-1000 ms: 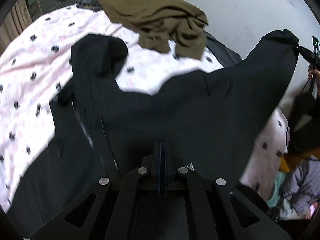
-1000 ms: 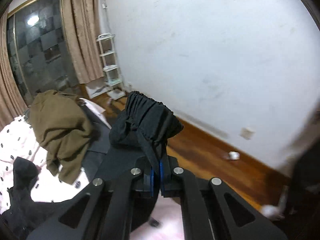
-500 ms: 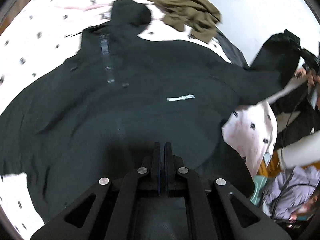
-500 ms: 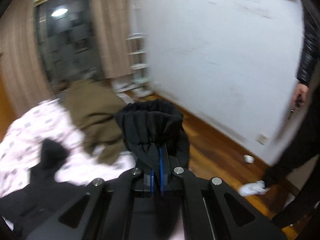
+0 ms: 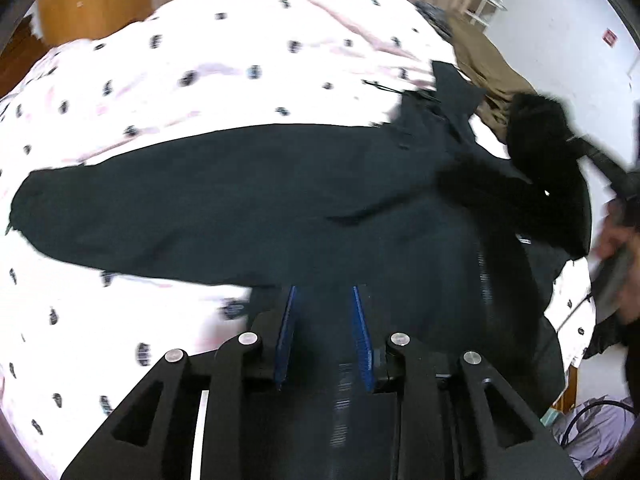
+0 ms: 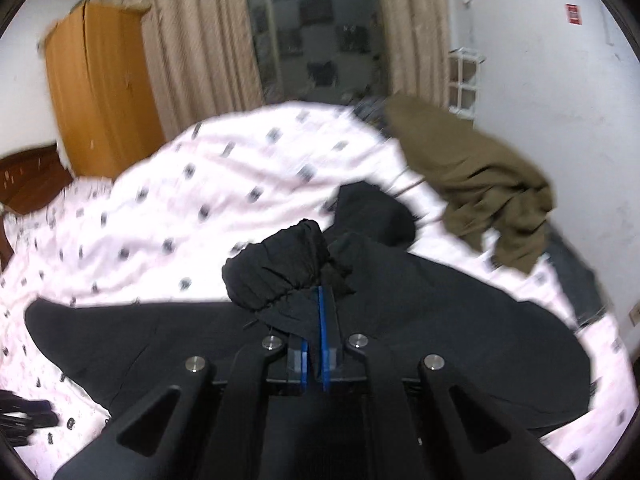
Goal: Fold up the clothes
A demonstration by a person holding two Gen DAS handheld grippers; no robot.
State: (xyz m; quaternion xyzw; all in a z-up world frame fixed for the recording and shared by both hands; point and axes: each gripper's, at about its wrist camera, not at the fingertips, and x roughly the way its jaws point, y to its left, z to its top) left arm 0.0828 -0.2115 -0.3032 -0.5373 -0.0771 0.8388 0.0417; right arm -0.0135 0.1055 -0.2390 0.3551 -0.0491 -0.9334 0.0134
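On spotted bedsheet (image 6: 224, 168) (curtains (image 6: 200, 40) behind): black jacket (image 6: 440, 312), olive garment (image 6: 480, 184).

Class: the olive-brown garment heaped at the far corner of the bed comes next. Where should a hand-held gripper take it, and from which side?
Pinch the drooping corner of the olive-brown garment from the near side. That flap hangs free of the heap over the bed, so the fingers can close around one layer.

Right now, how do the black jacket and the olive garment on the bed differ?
The black jacket lies spread across the bedspread; the olive garment sits crumpled in a heap at the bed's far edge. The jacket's sleeve cuff is pinched in the right tongs; nothing holds the olive garment. The jacket covers far more bed. Both rest on the same bedspread.
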